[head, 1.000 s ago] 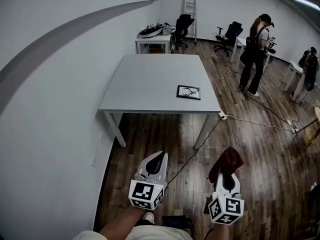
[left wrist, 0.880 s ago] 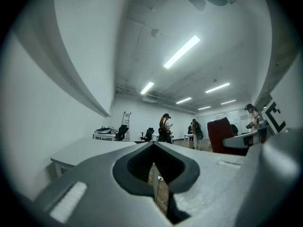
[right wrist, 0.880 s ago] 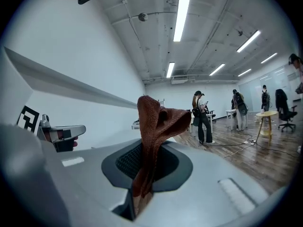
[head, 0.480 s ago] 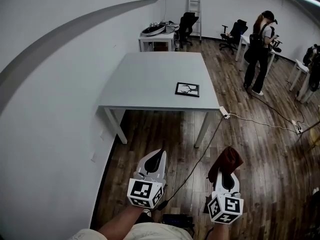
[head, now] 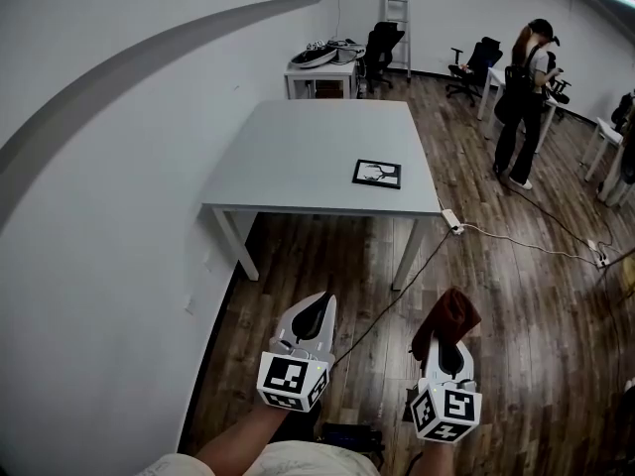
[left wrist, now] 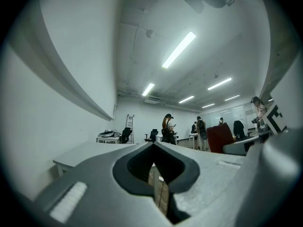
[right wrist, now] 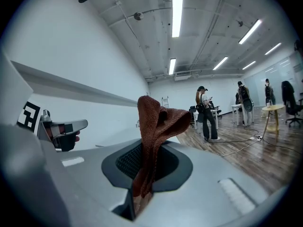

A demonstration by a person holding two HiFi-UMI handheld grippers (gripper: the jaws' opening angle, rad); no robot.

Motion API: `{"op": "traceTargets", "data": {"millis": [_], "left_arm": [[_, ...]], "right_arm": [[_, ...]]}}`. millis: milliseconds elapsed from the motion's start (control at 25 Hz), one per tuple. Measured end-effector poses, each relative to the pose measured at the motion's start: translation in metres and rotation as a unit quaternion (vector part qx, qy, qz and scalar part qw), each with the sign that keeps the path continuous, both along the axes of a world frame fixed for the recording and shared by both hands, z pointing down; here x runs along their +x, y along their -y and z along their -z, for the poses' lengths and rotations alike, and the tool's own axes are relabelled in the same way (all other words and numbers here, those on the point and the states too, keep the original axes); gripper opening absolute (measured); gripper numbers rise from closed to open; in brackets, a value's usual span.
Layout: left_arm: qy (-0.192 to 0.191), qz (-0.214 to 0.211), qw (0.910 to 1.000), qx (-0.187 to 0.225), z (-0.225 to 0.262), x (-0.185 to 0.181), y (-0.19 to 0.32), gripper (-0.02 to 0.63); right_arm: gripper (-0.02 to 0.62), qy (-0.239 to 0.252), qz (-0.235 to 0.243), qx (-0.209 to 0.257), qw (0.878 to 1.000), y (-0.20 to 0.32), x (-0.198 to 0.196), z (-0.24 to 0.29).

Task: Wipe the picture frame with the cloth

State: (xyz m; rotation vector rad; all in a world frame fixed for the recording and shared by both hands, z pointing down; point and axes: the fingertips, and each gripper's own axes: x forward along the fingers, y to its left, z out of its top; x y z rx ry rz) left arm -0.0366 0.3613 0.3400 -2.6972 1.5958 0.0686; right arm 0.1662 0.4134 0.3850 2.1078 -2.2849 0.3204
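A small black picture frame (head: pixel 376 174) lies flat near the front right corner of the grey table (head: pixel 298 162), well ahead of both grippers. My right gripper (head: pixel 448 337) is shut on a brown cloth (head: pixel 448 319), which sticks up from the jaws in the right gripper view (right wrist: pixel 151 126). My left gripper (head: pixel 316 317) is shut with nothing in it; its jaws meet in the left gripper view (left wrist: pixel 154 148). Both grippers hang over the wooden floor, short of the table.
A white wall runs along the left. A power strip (head: pixel 451 220) and its cable lie on the floor by the table's right leg. A person (head: pixel 526 97) stands at the back right among chairs, small desks and a ladder (head: pixel 397 18).
The view has moved slightly closer to the table. Both grippers keep their pose, the cloth still held in the right one.
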Motion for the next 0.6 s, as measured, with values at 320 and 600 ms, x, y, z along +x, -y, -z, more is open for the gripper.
{"op": "traceTargets", "data": {"millis": [320, 600], "left_arm": [[-0.005, 0.000, 1.0000, -0.001, -0.008, 0.004, 0.011, 0.001], [-0.012, 0.001, 0.9999, -0.007, -0.018, 0.005, 0.040, 0.000]], "right_arm": [[0.058, -0.006, -0.001, -0.003, 1.000, 0.012, 0.005, -0.007], [0.058, -0.012, -0.002, -0.010, 1.000, 0.036, 0.004, -0.015]]}}
